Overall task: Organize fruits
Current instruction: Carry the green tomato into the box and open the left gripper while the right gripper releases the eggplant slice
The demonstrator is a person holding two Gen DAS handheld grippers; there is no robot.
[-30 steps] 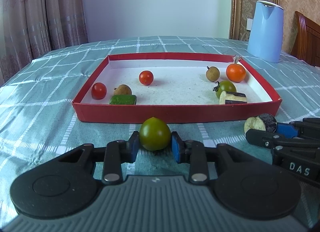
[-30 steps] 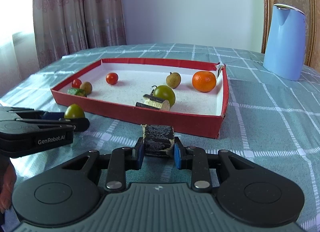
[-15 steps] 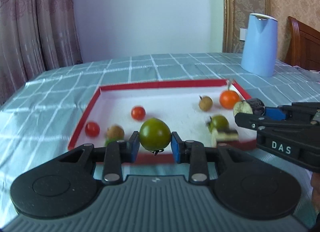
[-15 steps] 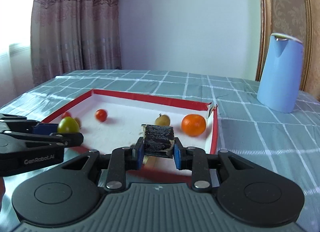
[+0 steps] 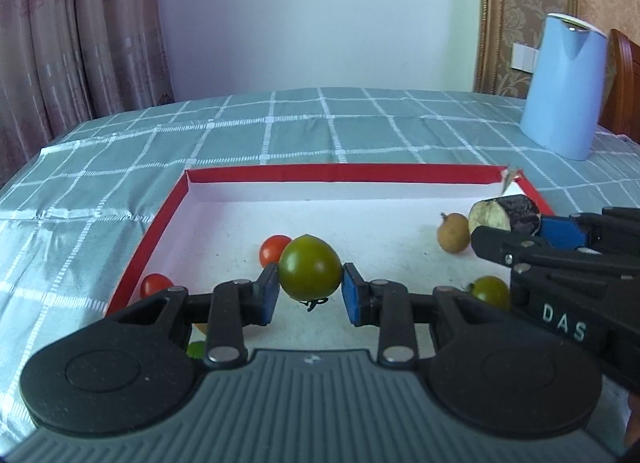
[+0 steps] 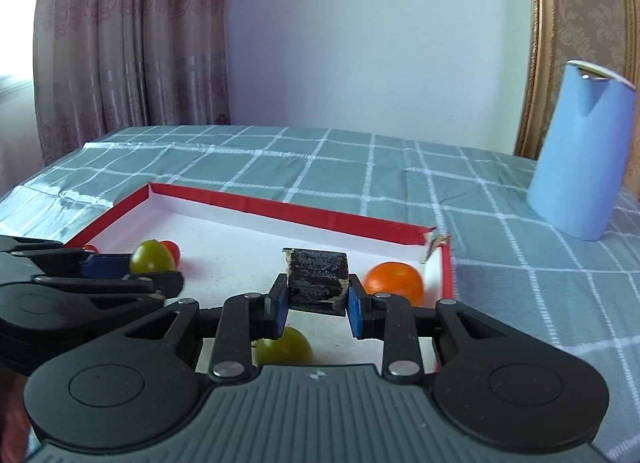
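The left gripper (image 5: 309, 296) has its jaws clamped on a green tomato (image 5: 309, 272), the blue pads pressing its left and right sides, and the fruit hangs clear above the white floor of the red tray (image 5: 344, 174), over the tray's near-left part. Behind it on the tray floor lie a red cherry tomato (image 5: 272, 248) and, nearer the left wall, a second cherry tomato (image 5: 156, 285). The right gripper (image 6: 318, 305) grips a dark chunk of eggplant (image 6: 317, 280) squarely between its pads, the piece held above the tray's right half; from the left wrist view its pale cut face points left. Just right of that chunk on the tray floor sits an orange (image 6: 394, 281), close to the torn far-right corner. A second green tomato (image 6: 285, 346) lies on the tray floor below the right jaws, and a small brown longan (image 5: 453, 232) rests farther back. A light blue kettle (image 6: 580, 151) stands on the checked counter (image 6: 360, 167) far to the right, well apart from the tray.
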